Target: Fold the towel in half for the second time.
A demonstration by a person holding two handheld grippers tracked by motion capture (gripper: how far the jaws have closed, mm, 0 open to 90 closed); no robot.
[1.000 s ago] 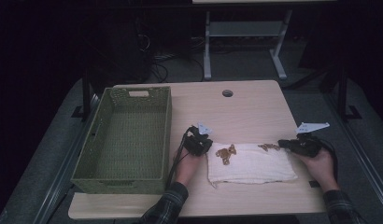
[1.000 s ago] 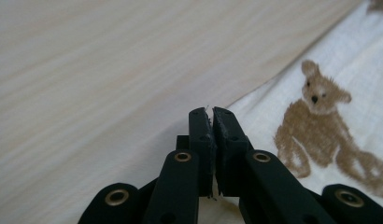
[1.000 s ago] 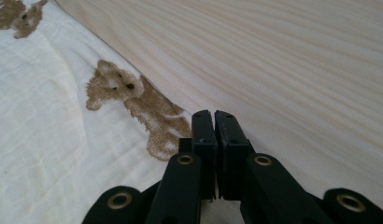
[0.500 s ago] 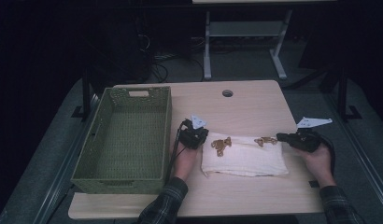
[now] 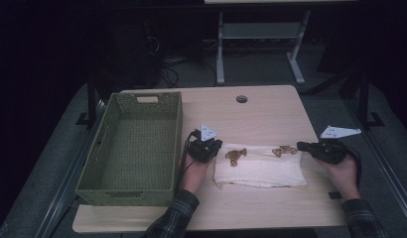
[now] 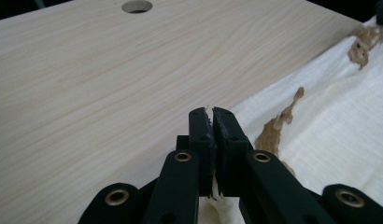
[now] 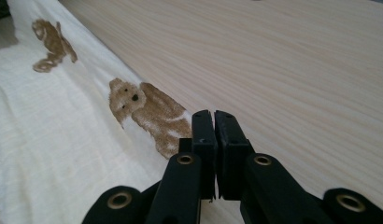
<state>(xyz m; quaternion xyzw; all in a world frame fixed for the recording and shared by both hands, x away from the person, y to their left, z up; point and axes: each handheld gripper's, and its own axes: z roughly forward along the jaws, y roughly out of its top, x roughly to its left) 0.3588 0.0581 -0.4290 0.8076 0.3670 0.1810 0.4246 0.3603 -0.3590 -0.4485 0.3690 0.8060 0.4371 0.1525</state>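
A white cloth (image 5: pixel 261 171) printed with brown dogs (image 7: pixel 147 112) lies spread across the front middle of the wooden table (image 5: pixel 251 119). My left gripper (image 5: pixel 217 146) is shut on the cloth's far left corner; a sliver of white fabric shows between the tips of the left gripper (image 6: pixel 212 112). At the far right corner my right gripper (image 5: pixel 301 146) is shut on the cloth's edge. In the right gripper view the right gripper (image 7: pixel 213 114) has its jaws pressed together, with the cloth (image 7: pixel 54 140) running off to the left. The cloth's far edge is stretched between the two grippers.
A green woven basket (image 5: pixel 179 134) stands empty on the table's left side, close to my left hand. A round cable hole (image 5: pixel 241 99) sits near the table's far edge. Beyond the table are a dark floor and a white table frame (image 5: pixel 256 34).
Both grippers have shifted slightly away from the person with the cloth's far corners, the left one lifting a little. The cloth has slid with them and looks narrower front to back.
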